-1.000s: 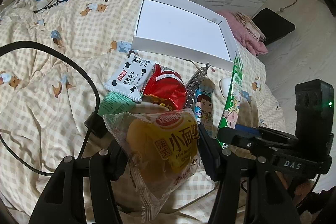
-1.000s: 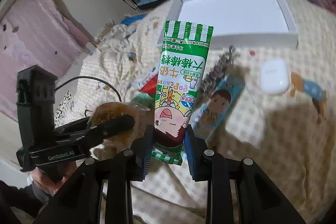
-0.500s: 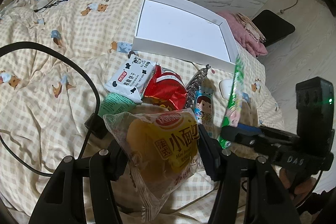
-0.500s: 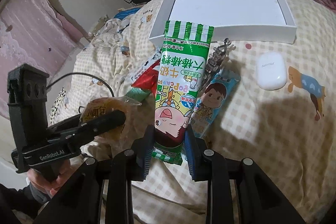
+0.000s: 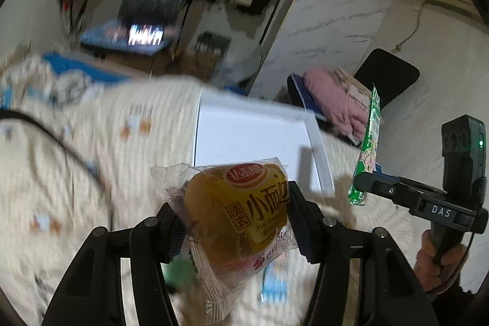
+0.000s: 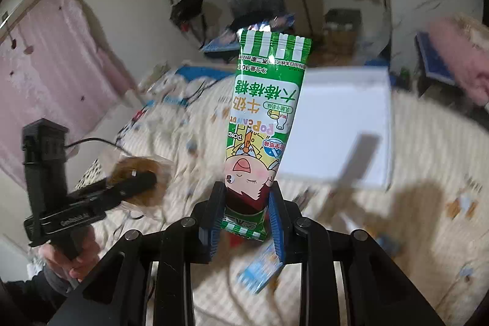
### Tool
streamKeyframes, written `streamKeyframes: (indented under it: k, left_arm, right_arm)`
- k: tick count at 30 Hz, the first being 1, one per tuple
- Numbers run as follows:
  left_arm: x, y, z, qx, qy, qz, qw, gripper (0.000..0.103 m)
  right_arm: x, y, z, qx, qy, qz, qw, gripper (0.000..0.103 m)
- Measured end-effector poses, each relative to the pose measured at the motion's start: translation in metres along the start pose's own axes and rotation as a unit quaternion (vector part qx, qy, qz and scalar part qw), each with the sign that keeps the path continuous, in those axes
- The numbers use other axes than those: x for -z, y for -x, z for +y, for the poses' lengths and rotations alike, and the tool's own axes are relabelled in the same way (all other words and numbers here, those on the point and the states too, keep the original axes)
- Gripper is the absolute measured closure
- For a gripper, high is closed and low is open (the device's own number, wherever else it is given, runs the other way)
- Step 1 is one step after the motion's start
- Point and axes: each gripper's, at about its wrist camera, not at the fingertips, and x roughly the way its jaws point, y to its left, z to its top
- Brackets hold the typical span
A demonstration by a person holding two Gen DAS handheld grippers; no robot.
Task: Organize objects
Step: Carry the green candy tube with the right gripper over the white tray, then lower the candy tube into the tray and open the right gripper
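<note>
My left gripper (image 5: 233, 216) is shut on a clear-wrapped yellow bun packet (image 5: 241, 213), held up above the checked bedspread. My right gripper (image 6: 244, 213) is shut on the lower end of a long green candy packet (image 6: 264, 115) that stands upright between its pads. A white shallow box (image 5: 253, 139) lies on the bed beyond both grippers; in the right wrist view the box (image 6: 342, 124) is to the right of the candy packet. The left wrist view shows the right gripper (image 5: 360, 188) at the right with the green packet (image 5: 369, 139) edge-on. The left gripper (image 6: 131, 182) appears at the left of the right wrist view.
A blue snack packet (image 6: 259, 268) lies on the bedspread below the right gripper. A black cable (image 5: 61, 142) runs across the bed at left. Pink folded cloth (image 5: 336, 106) and a black seat (image 5: 388, 75) stand past the bed's right edge. A hand (image 5: 434, 261) holds the right gripper's handle.
Both grippers have risen from the bed with their packets. The snack pile has dropped out of sight below, and the white box now sits lower and nearer in both views. The background is blurred.
</note>
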Motion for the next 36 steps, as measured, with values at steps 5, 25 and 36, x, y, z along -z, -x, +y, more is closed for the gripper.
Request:
streamKeyframes:
  k: [5, 25, 36]
  left_arm:
    - [-0.041, -0.040, -0.014, 0.007, -0.027, -0.025, 0.9993, 0.041]
    - [-0.007, -0.195, 0.015, -0.054, -0.021, 0.084, 0.9947, 0.041]
    - [0.007, -0.198, 0.018, -0.066, -0.004, 0.104, 0.9923, 0.040]
  right_arm:
    - [-0.041, -0.015, -0.027, 0.047, -0.008, -0.021, 0.999, 0.074]
    - [-0.036, -0.150, -0.126, 0.145, -0.069, 0.125, 0.979, 0.074]
    - [-0.019, -0.128, -0.119, 0.192, -0.045, 0.124, 0.973, 0.073]
